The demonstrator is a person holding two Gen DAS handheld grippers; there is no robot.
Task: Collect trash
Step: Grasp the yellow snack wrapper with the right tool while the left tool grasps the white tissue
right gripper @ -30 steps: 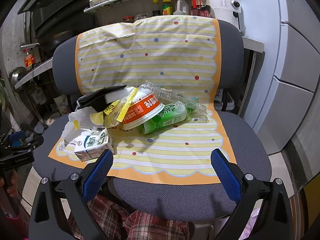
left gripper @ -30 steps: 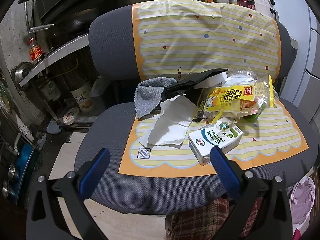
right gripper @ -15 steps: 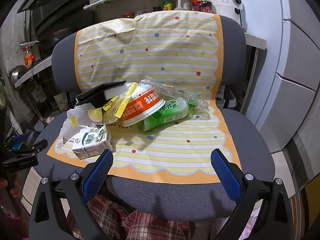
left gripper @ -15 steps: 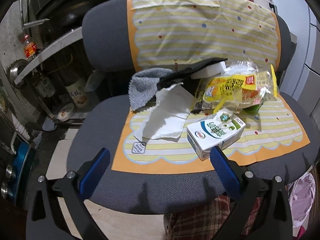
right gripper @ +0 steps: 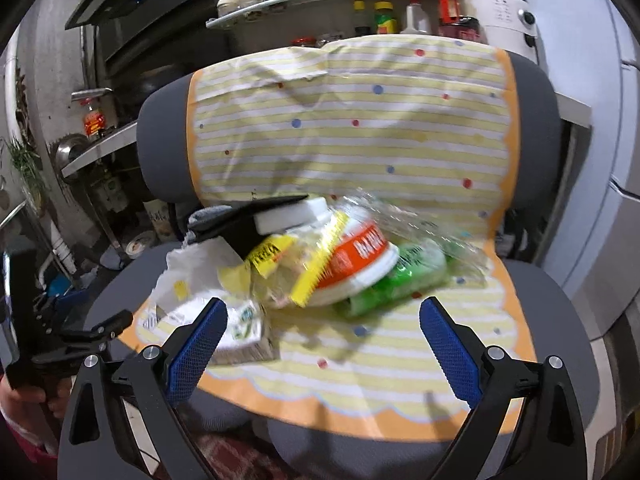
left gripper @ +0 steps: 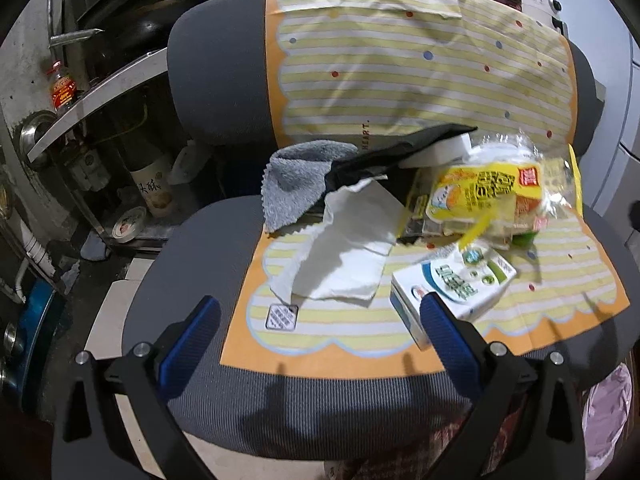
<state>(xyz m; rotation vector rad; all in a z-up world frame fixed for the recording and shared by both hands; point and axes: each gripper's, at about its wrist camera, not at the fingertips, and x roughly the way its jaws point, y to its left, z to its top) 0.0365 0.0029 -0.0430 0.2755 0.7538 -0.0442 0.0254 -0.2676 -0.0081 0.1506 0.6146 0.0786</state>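
Observation:
Trash is piled on a striped mat (left gripper: 360, 344) that covers a grey chair. A white milk carton (left gripper: 452, 284) (right gripper: 240, 328) lies at the front, beside crumpled white paper (left gripper: 344, 248) (right gripper: 188, 268). Behind them sit a yellow wrapper (left gripper: 488, 188) (right gripper: 288, 264), an orange noodle bowl (right gripper: 356, 260), a green bottle (right gripper: 400, 280) and clear crushed plastic (right gripper: 404, 220). My left gripper (left gripper: 320, 336) hovers open over the seat's front, its right finger next to the carton. My right gripper (right gripper: 324, 340) faces the pile; its jaws are closing with nothing between them.
A grey cloth (left gripper: 296, 176) and a black piece over a white block (right gripper: 292, 216) lie at the back of the seat. A pink bag (left gripper: 604, 412) hangs low on the right. Kitchen shelves with bottles stand behind, a white cabinet (right gripper: 600, 200) to the right.
The right gripper has moved in toward the pile, which now looks larger and blurred. The left gripper has sunk slightly toward the seat front.

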